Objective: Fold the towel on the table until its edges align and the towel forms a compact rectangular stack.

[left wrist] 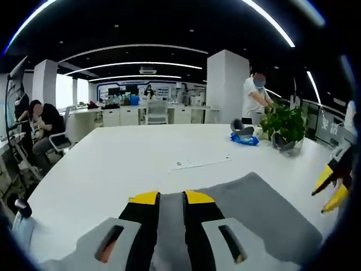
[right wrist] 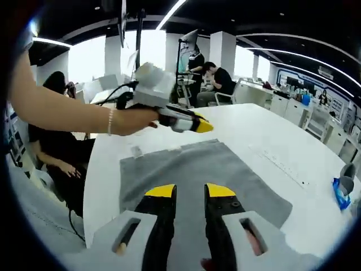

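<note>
- Right gripper view: the white surface (right wrist: 265, 135) carries the grey towel (right wrist: 197, 175), spread flat and unfolded near its edge, so the folding looks not yet begun
- The towel's corners lie free, which suits a lift from two sides
- The left tongs (right wrist: 204, 126), held in a hand (right wrist: 132, 119), hover over the towel's far edge; jaws look nearly together, nothing between them
- The right tongs (right wrist: 190, 191) stand slightly apart above the near edge, holding nothing, seemingly poised to pinch
</note>
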`<state>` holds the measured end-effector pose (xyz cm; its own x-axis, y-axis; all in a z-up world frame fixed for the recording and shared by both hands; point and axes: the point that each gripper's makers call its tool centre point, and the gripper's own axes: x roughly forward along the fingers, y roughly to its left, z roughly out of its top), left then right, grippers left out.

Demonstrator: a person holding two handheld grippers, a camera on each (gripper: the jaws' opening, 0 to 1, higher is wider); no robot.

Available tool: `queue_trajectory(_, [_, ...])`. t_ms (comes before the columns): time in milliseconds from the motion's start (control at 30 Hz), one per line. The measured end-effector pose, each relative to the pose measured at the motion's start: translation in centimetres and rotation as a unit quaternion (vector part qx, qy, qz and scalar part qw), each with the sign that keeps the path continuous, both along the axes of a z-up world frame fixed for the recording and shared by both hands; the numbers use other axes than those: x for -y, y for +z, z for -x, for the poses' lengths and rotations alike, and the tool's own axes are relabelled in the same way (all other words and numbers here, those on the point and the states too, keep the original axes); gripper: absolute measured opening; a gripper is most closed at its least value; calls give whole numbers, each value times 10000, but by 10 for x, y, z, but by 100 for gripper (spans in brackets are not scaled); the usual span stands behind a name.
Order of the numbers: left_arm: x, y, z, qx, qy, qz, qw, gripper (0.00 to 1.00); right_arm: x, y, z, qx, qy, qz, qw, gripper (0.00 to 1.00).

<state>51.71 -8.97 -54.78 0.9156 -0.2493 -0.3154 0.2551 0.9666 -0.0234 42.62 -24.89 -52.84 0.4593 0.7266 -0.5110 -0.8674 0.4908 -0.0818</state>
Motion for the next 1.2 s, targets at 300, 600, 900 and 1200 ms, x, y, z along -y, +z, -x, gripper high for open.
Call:
queue_trajectory(300, [-20,-21,53,-282,367,-60,9989,19,44,-2,-47,157,-303,317,9989,16])
queue_trajectory(600, [-33,-64,102,-879,988,97,9912,20,85,-34,-95,-96,-863,589,9945,9])
queue_trajectory(900, [-11,-82,122,-1162,999,-88,9882,18,95,-77,-126,-145,-1058,1038,9888,0])
queue_trajectory(1200, [-3,-101,141,-1450,970,-660,9825,14,96,-109,-146,-276,-1081,1351,9845,0])
